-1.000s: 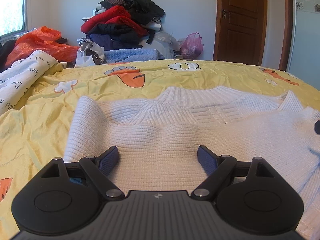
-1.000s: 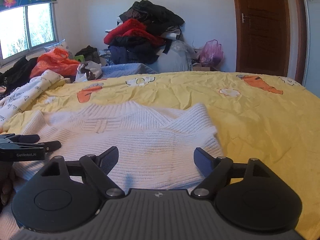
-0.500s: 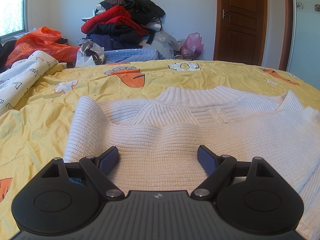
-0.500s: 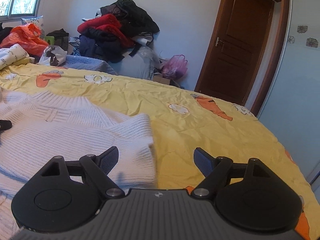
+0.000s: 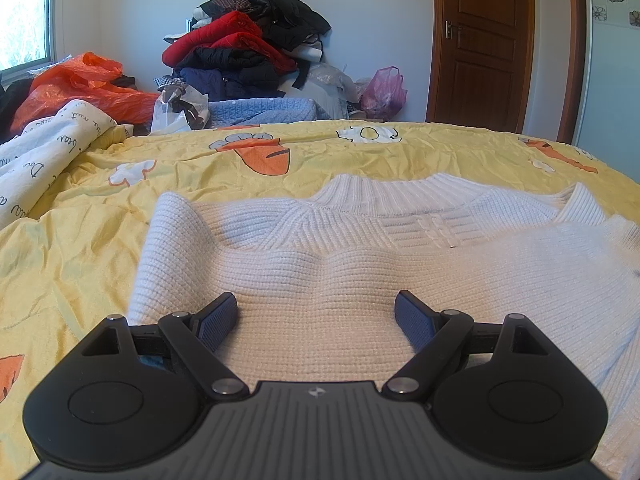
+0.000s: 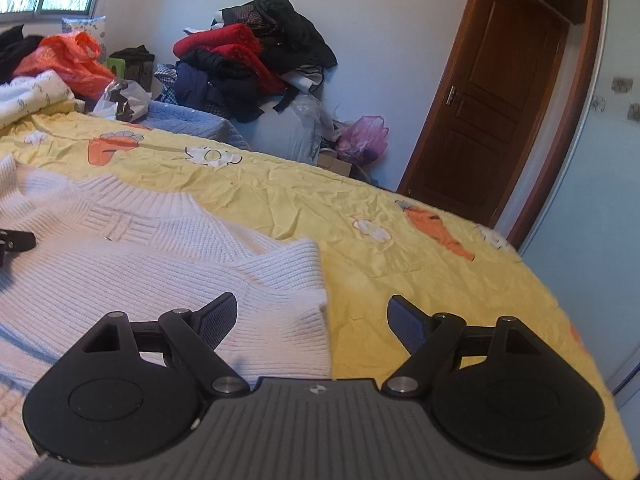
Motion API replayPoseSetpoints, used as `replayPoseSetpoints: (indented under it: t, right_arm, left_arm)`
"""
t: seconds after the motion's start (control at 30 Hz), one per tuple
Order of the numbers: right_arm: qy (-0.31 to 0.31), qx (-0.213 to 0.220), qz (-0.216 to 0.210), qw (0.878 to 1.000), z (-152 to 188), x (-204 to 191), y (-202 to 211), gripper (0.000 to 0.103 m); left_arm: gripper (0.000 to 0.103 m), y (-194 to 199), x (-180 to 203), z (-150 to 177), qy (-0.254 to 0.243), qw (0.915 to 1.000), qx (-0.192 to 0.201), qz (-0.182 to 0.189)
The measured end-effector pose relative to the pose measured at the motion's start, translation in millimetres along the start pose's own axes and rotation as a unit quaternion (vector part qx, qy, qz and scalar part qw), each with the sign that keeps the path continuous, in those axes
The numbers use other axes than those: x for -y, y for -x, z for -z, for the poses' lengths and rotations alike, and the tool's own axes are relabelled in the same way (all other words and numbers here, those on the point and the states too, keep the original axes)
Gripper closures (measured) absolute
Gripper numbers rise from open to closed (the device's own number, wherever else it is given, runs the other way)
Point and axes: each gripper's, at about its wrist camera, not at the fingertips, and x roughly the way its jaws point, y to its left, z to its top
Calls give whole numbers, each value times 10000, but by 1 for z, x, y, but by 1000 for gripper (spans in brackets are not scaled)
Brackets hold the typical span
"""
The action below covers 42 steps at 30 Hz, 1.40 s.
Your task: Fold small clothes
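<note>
My left gripper (image 5: 316,316) fills the bottom of its frame with its jaws spread wide apart and nothing clamped; between its blue pads (image 5: 218,322) I see only the white ribbed knit sweater (image 5: 360,264) lying beneath. The sweater is spread across the middle of the yellow bedsheet printed with orange carrots (image 5: 80,240), its ribbed collar toward the far side of the bed. In the right wrist view my right gripper (image 6: 310,316) is likewise wide apart and empty, at the bottom of the frame over the sweater's right edge: the left pad sits over the knit, the right pad over bare sheet. At the left edge of that view, a black tip of my left gripper shows over the sweater. A heap of red, black and navy clothes (image 5: 240,48) sits at the top centre, a brown wooden door (image 5: 484,40) at the upper right.
</note>
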Motion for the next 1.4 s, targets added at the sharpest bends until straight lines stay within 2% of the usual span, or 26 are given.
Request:
replayPoseSetpoints:
  t: [0.4,1.4]
  right_arm:
    - [691,37,348,9970,-3,-5,-5,18]
    - [705,-32,194,9973,-3,-4,-5,18]
  left_arm:
    - [17,0,-1,0,17,10000,5,10]
    - [16,0,-1,0,22,10000,6,13]
